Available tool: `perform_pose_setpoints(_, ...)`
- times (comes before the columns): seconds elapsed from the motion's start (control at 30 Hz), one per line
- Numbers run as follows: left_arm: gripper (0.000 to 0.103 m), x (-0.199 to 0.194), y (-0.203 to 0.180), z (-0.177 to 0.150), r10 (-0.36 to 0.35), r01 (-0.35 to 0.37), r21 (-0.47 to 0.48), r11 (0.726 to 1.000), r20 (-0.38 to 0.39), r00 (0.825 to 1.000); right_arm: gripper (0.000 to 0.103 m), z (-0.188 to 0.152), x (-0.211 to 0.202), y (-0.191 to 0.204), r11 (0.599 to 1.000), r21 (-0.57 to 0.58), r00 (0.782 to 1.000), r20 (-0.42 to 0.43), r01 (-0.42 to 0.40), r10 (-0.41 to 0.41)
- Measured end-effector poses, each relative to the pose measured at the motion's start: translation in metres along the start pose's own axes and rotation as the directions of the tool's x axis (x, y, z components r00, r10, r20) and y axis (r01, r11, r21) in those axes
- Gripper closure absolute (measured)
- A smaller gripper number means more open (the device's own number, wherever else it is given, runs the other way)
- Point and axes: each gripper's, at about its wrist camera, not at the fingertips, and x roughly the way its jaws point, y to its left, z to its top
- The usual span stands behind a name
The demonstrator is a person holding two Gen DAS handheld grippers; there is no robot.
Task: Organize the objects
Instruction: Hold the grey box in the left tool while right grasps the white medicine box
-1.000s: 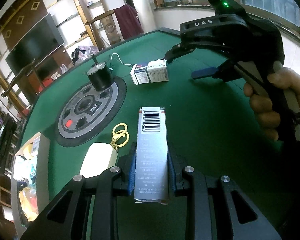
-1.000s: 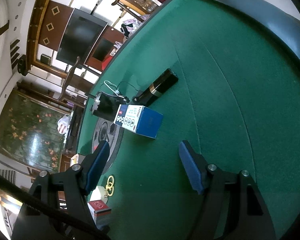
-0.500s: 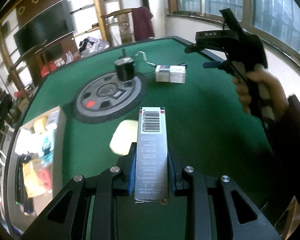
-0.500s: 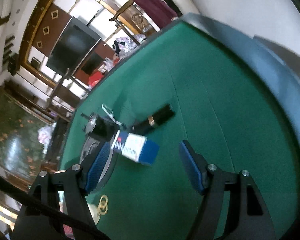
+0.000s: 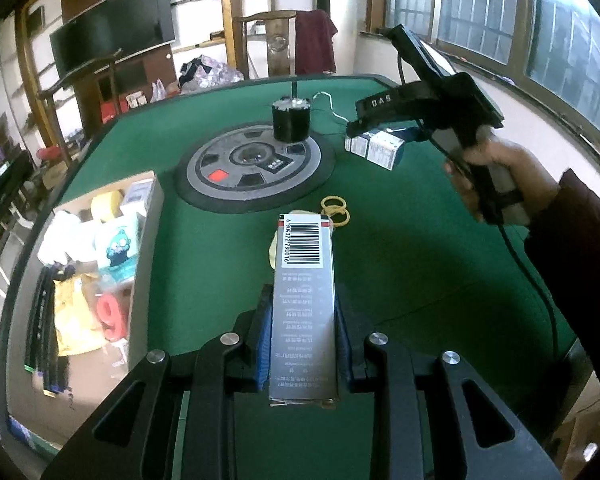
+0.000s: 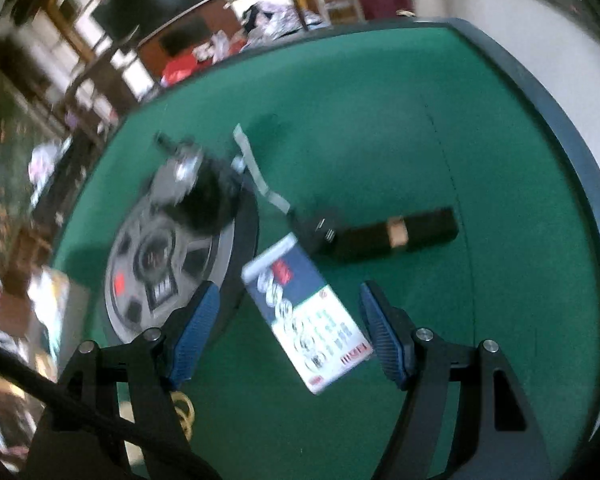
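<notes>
Right now my left gripper has its fingers clamped on the grey barcode box near me; farther out, my right gripper spreads its fingers around the blue-and-white box on the table, so closing looks next

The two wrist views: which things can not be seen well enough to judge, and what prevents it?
- Pale yellow object, left wrist view: mostly hidden behind the grey barcode box held by the left hand-held gripper.
- Contents of the cardboard box, left wrist view: blurred and cut off by the fisheye edge.
- Print on the blue-and-white box, right wrist view: motion blur; it lies between the open right hand-held gripper fingers.
- Black cylinder, right wrist view: smeared.
</notes>
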Motion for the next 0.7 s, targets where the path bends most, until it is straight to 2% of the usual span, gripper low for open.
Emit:
perform_pose_setpoints(0.2, 0.080, -0.001, -0.004, -0.003, -0.018, 0.018, -0.009, 1.000, -0.003, 1.000, 0.032, -0.002, 0.001, 0.006, 0.991, -0.041, 0.992, 0.014, 0.129, -0.128)
perform_pose_setpoints(0.27, 0.080, -0.004, -0.003, -0.005, -0.014, 0.014, -0.015, 1.000, 0.004, 1.000, 0.035, -0.003, 0.006, 0.005, 0.988, -0.041, 0.989, -0.004, 0.150, -0.150)
perform_pose_setpoints(0.33, 0.080, -0.006, 0.000, -0.007, -0.016, 0.016, -0.024, 1.000, 0.005, 1.000, 0.064, -0.005, 0.008, 0.005, 0.985, -0.047, 0.986, -0.028, 0.165, -0.166)
perform_pose_setpoints(0.4, 0.080, -0.008, 0.001, -0.010, -0.019, 0.019, -0.030, 0.999, 0.006, 1.000, 0.072, -0.011, 0.005, 0.004, 0.985, -0.044, 0.985, -0.039, 0.169, -0.171)
perform_pose_setpoints(0.47, 0.080, -0.008, 0.002, -0.012, -0.027, 0.027, -0.037, 0.999, 0.005, 1.000, 0.072, -0.024, -0.007, 0.001, 0.984, -0.042, 0.985, -0.025, 0.172, -0.173)
perform_pose_setpoints(0.7, 0.080, -0.016, 0.008, -0.022, -0.057, 0.058, -0.066, 0.996, 0.019, 0.998, 0.072, -0.065, -0.050, 0.002, 0.996, -0.003, 0.996, 0.003, 0.094, -0.094)
